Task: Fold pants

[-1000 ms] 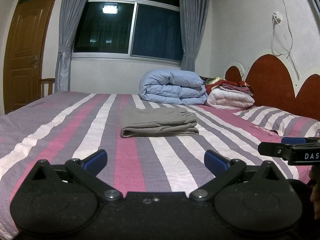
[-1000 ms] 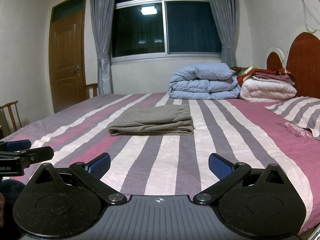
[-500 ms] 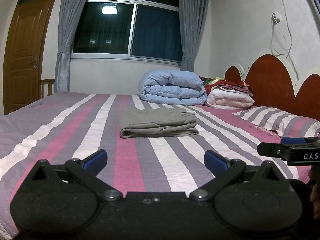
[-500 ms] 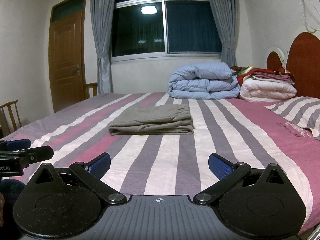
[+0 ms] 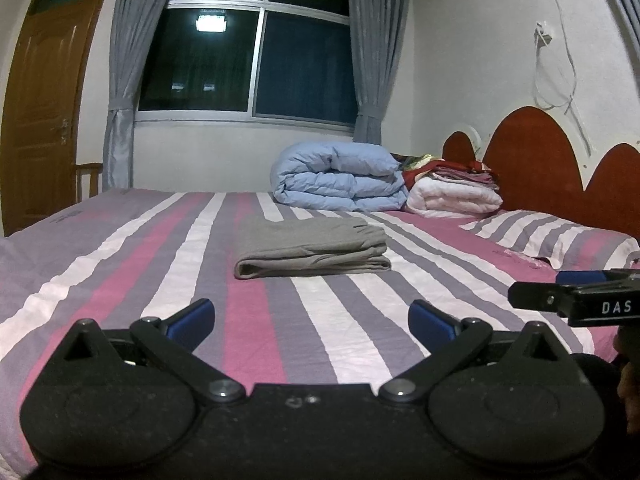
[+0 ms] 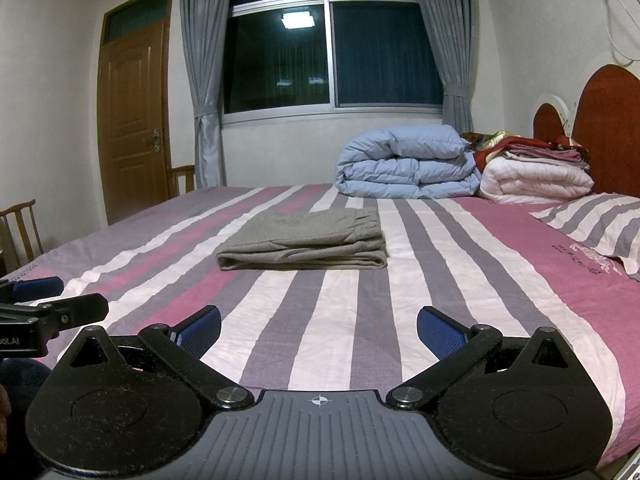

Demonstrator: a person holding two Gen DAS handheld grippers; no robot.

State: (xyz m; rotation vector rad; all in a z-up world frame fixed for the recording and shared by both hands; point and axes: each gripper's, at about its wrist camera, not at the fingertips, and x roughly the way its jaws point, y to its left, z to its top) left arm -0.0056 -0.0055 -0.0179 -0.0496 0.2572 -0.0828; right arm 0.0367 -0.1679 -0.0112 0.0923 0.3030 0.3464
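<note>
Grey pants (image 5: 310,246) lie folded into a flat rectangle on the striped bed (image 5: 120,264), in the middle. They show in the right wrist view too (image 6: 304,242). My left gripper (image 5: 311,322) is open and empty, held over the near part of the bed, well short of the pants. My right gripper (image 6: 319,330) is open and empty, also near the bed's front edge and apart from the pants. Each gripper shows at the side of the other's view: the right one (image 5: 576,300), the left one (image 6: 44,312).
A folded light-blue duvet (image 5: 340,178) and a stack of white and red blankets (image 5: 452,190) sit at the far end. A striped pillow (image 5: 560,236) lies by the red headboard (image 5: 532,160). A wooden door (image 6: 132,120) and chairs (image 6: 20,228) stand left.
</note>
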